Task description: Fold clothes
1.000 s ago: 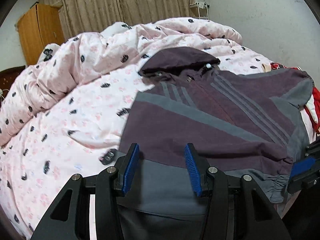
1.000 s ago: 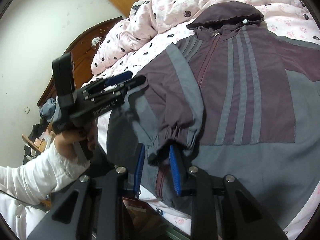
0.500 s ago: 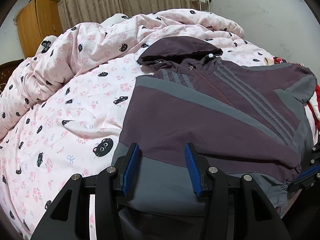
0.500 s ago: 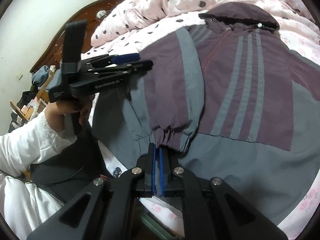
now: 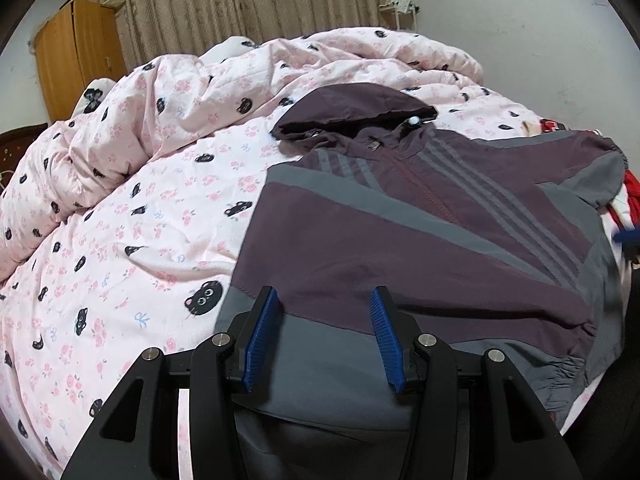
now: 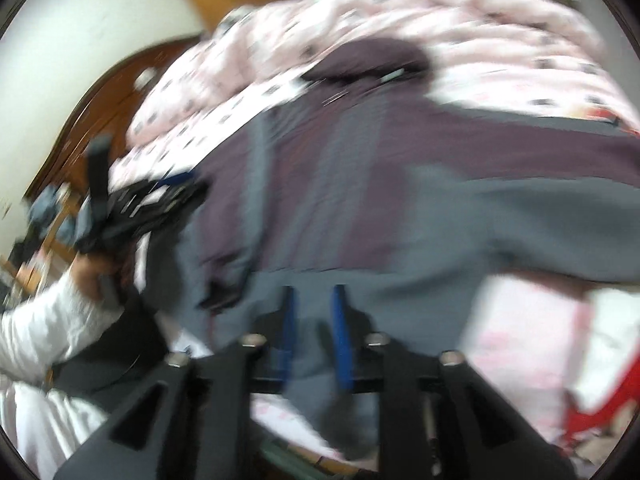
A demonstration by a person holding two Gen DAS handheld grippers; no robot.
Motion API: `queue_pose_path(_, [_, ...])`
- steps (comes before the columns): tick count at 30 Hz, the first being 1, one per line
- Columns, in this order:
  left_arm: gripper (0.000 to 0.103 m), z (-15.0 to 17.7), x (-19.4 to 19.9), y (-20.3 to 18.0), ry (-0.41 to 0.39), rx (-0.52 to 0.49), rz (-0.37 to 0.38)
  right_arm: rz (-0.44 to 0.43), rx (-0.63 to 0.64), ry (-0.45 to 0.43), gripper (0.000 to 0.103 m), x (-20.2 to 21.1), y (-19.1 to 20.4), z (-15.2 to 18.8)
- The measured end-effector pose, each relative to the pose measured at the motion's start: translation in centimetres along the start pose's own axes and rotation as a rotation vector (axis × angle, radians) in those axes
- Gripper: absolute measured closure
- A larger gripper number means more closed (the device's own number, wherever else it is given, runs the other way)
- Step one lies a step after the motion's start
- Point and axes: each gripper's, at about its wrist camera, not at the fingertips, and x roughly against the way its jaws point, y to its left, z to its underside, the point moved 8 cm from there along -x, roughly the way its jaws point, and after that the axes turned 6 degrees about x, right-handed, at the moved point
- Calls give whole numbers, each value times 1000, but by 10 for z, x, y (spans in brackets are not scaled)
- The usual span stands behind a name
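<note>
1. The hooded jacket (image 5: 420,240) is thin matt woven cloth, plum with grey panels, lightly creased, its cuffs gathered by elastic.
2. The duvet (image 5: 168,152) is soft printed cotton-like cloth, rumpled and matt.
3. The left gripper (image 5: 324,312) has matt black plastic arms, ribbed blue pads (image 5: 262,336) and shiny metal screw heads.
4. The wardrobe (image 5: 76,52) is smooth orange-toned wood.
5. The curtain (image 5: 240,4) is patterned beige fabric.

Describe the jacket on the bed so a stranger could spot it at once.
Find the bed with the pink cat-print duvet. The jacket lies spread flat on its near side, hood toward the curtains. It is the only dark item there: plum with grey panels and triple grey stripes.
</note>
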Motion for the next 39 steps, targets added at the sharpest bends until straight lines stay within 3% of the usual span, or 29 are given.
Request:
queue_pose_path(1, [59,-1,2,-3,-8,-6,4,29,-26,-23,59,10,-14,-1])
queue_pose_path(8, [59,-5,3,-11,-26,-13,34,221,-188,-137,59,77,-109,-2])
queue_pose_path(16, [59,-7,-5,-3,-14,70,67,350,-313,-222,59,122,-168,9])
queue_pose_path(21, [50,-9,-2,-3,-25,117,117,379,-363,-252,59,133,-188,12])
queue_pose_path(30, [49,-9,-2,-8,-25,121,147,372,-411,-263,56,126,-208,8])
queue_pose_path(35, [49,-8,-4,-8,-21,122,149,316,-452,-299,55,122,-212,5])
queue_pose_path(38, [49,-7,-5,-9,-17,121,149,318,-444,-297,65,122,-212,2])
queue_pose_path(39, [49,-7,-5,-9,-15,120,148,320,-440,-296,75,122,-212,1])
